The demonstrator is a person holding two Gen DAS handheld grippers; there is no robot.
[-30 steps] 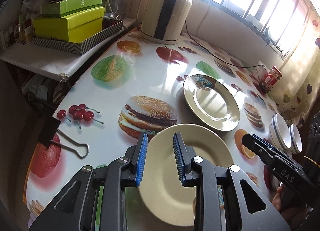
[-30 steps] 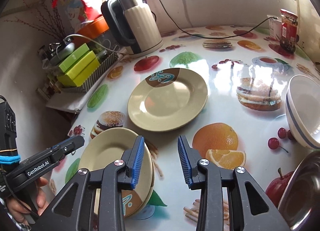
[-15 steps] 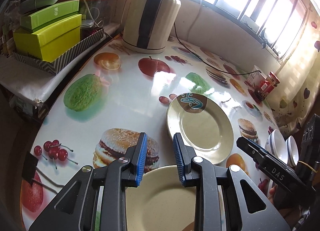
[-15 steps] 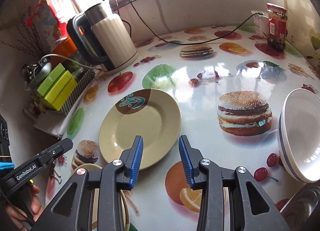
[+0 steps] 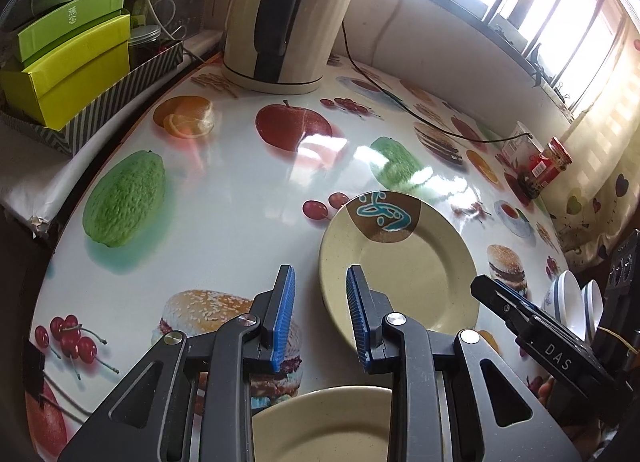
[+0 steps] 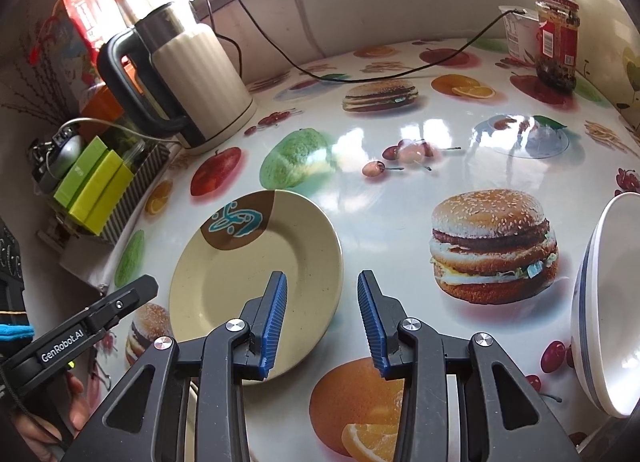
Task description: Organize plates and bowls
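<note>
both grippers apart, holding nothing. left gripper [image 5: 320, 314] and right gripper [image 6: 322, 318] hover at the near rim of the patterned plate [image 6: 256, 262], flat on the surface [image 6: 400, 166]. step: approach. next: likely pinch its rim, lift toward the plain plate [image 5: 324, 426].

White letters "DAS" run along the black arm of the right hand-held gripper [image 5: 556, 354], and "GenRobot.AI" is printed in white on the left hand-held gripper [image 6: 64, 346]. The green box [image 5: 72, 22] carries two small Chinese characters; the jar [image 6: 556, 38] label is too small to read.
</note>
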